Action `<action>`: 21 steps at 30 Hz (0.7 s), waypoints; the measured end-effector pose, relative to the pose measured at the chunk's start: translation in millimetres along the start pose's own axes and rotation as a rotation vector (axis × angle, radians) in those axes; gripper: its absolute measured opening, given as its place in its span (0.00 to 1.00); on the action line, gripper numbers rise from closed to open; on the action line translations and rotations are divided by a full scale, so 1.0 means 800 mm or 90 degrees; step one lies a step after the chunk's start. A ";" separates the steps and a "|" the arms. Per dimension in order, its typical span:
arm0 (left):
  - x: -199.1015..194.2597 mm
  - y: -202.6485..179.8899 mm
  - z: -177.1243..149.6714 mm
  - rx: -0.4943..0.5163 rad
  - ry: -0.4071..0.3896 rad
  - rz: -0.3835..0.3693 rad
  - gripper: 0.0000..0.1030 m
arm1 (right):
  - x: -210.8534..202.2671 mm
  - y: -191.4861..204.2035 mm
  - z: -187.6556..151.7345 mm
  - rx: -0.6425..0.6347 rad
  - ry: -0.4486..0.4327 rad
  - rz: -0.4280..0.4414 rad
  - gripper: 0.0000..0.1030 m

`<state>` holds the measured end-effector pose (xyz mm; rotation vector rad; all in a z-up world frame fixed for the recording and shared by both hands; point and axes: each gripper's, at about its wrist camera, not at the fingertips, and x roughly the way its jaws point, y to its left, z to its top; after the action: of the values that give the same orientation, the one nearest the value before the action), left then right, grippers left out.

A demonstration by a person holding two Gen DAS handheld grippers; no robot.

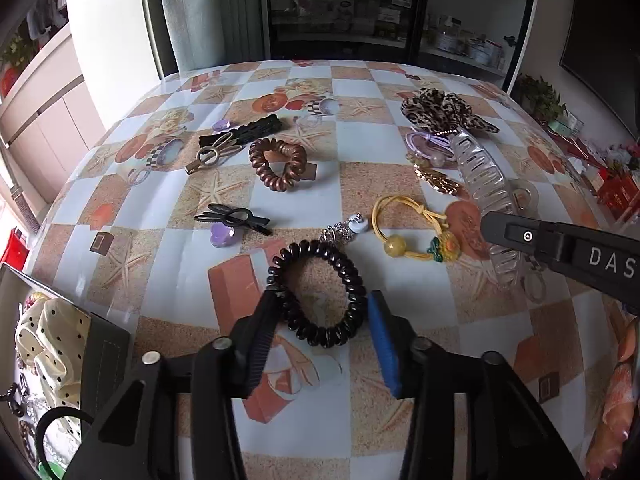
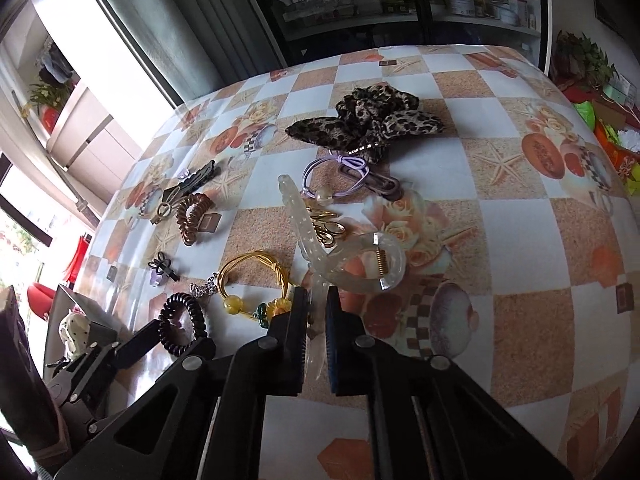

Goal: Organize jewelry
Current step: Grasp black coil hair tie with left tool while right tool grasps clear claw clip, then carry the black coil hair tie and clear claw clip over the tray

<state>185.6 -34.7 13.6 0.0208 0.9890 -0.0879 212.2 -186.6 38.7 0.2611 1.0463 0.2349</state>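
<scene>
Left gripper [image 1: 322, 312] jaws straddle black coil tie [image 1: 318, 292], not clamped yet; right gripper [image 2: 318, 312] clamped on clear claw clip [image 2: 348, 256] for lifting.

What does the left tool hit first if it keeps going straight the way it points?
The black coil tie. It already lies between the left tool's fingers on the table, with the pads at or near its sides. Just past it sits a small silver charm, though depth is unclear.
</scene>
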 end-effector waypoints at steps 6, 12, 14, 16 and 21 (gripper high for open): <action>-0.015 0.009 -0.009 -0.028 0.014 -0.050 0.35 | -0.021 -0.010 -0.017 0.015 0.000 0.018 0.08; -0.048 0.007 -0.030 -0.016 0.009 -0.079 0.35 | -0.048 -0.019 -0.052 0.026 0.004 0.027 0.08; -0.062 0.004 -0.039 -0.007 0.004 -0.086 0.35 | -0.056 -0.021 -0.064 0.034 0.005 0.033 0.08; -0.077 0.002 -0.048 0.002 -0.001 -0.092 0.35 | -0.066 -0.023 -0.078 0.043 0.007 0.038 0.08; -0.115 -0.002 -0.073 0.020 -0.009 -0.107 0.35 | -0.088 -0.021 -0.113 0.049 0.013 0.048 0.08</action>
<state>86.4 -27.0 57.9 -0.0346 0.9735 -0.2568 100.4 -215.7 47.7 0.3692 1.0675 0.2665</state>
